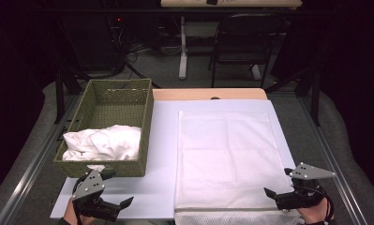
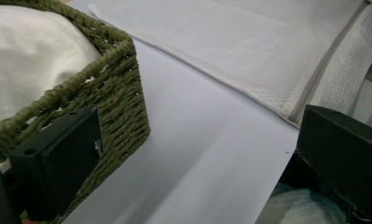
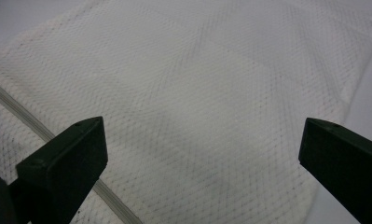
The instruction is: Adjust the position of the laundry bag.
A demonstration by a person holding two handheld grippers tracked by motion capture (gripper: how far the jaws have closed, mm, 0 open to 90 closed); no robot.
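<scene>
The right gripper [image 1: 279, 182] is held with jaws wide apart at the near right edge of the flat white mesh laundry bag [image 1: 224, 159], whose long axis runs away up the table. The left gripper [image 1: 120, 188], also spread, is placed just before the green woven basket [image 1: 83, 108] holding crumpled white cloth [image 1: 105, 142].

dim dark room, grey carpeted floor [image 1: 152, 65], black folding metal chair [image 1: 243, 44] behind the table, white metal desk leg [image 1: 183, 47], pale wooden desktop [image 1: 231, 3] at the far edge, tangled black cables [image 1: 123, 51], small red indicator light [image 1: 118, 20]
</scene>
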